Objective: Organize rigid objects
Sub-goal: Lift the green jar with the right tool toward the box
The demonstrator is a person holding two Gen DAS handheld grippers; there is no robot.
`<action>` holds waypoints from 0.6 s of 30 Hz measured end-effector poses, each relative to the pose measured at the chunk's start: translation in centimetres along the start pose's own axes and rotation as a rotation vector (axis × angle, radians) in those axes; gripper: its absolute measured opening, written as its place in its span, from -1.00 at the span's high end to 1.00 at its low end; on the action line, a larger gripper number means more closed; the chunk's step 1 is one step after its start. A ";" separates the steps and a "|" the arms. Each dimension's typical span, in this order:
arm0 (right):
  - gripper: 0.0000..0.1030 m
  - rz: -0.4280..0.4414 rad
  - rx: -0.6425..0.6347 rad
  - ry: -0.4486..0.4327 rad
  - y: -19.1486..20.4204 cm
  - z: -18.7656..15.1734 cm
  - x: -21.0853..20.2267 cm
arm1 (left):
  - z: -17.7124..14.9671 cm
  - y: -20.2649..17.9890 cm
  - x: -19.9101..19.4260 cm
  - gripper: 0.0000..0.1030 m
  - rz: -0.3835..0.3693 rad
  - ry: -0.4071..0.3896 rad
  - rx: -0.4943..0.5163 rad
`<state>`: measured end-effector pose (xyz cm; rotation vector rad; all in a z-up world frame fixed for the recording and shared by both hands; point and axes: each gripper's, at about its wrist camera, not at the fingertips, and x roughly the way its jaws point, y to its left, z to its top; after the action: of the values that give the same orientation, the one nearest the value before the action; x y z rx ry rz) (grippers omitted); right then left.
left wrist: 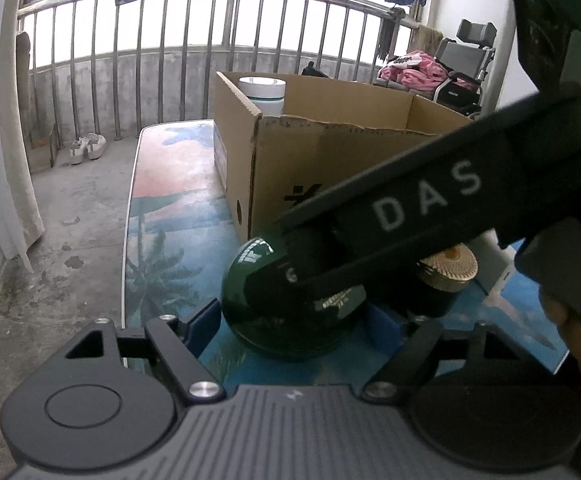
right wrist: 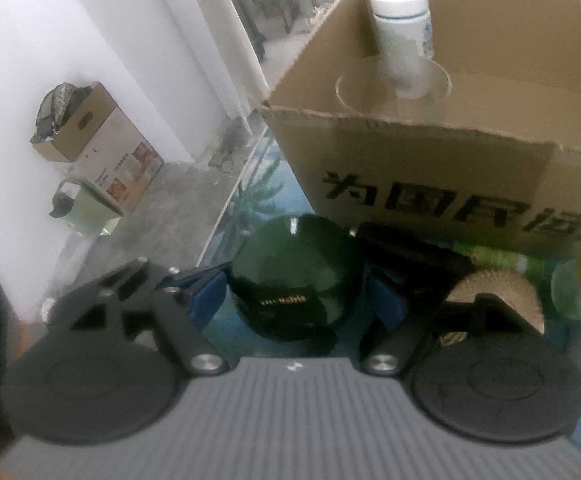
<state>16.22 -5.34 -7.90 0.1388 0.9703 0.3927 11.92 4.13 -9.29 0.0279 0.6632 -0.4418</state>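
The round, shiny green jar (right wrist: 296,276) sits between both tools: the right tool (right wrist: 294,296) pinches it, the left tool (left wrist: 290,320) spread wide.

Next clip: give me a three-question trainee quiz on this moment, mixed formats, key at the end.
1. True or false: the white-lidded bottle stands inside the cardboard box.
2. Multiple choice: the dark green jar sits (A) inside the box, (B) on the table in front of the box, between the right gripper's blue pads, (C) on the floor.
3. Fill in: in the left wrist view, the arm crossing over the jar bears the letters ___.

Key: 1 true; 2 B; 3 DAS.
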 end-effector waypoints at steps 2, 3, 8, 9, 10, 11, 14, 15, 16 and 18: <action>-0.50 -0.008 -0.009 0.001 0.2 0.2 0.2 | 0.0 0.0 0.2 -0.59 0.001 -0.001 0.006; -0.50 -0.012 -0.012 0.001 0.2 0.3 0.4 | 0.0 0.0 0.3 -0.59 -0.001 -0.003 0.006; -0.53 -0.014 -0.011 -0.003 0.3 0.3 0.9 | 0.0 0.0 0.4 -0.60 0.005 -0.014 0.008; -0.53 -0.016 -0.013 -0.005 0.3 0.3 0.9 | 0.1 0.0 0.4 -0.60 0.007 -0.014 0.002; -0.52 -0.019 -0.018 -0.006 0.4 0.2 0.9 | 0.1 0.0 0.4 -0.60 0.008 -0.014 -0.002; -0.52 -0.020 -0.018 -0.007 0.5 0.1 0.8 | 0.1 0.0 0.3 -0.60 0.008 -0.014 -0.005; -0.52 -0.027 -0.021 -0.005 0.9 0.1 0.9 | 0.1 0.2 -0.1 -0.60 0.007 -0.017 -0.015; -0.52 -0.025 -0.022 -0.007 1.0 0.1 0.8 | 0.1 0.3 -0.3 -0.60 0.010 -0.021 -0.014; -0.52 -0.023 -0.023 -0.010 1.1 0.1 0.7 | 0.2 0.2 -0.5 -0.60 0.013 -0.024 -0.015; -0.52 -0.018 -0.024 -0.014 1.2 0.1 0.6 | 0.3 0.1 -1.0 -0.59 0.017 -0.029 -0.021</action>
<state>16.28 -3.98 -7.98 0.1109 0.9521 0.3862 11.42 4.54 -8.51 0.0072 0.6384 -0.4183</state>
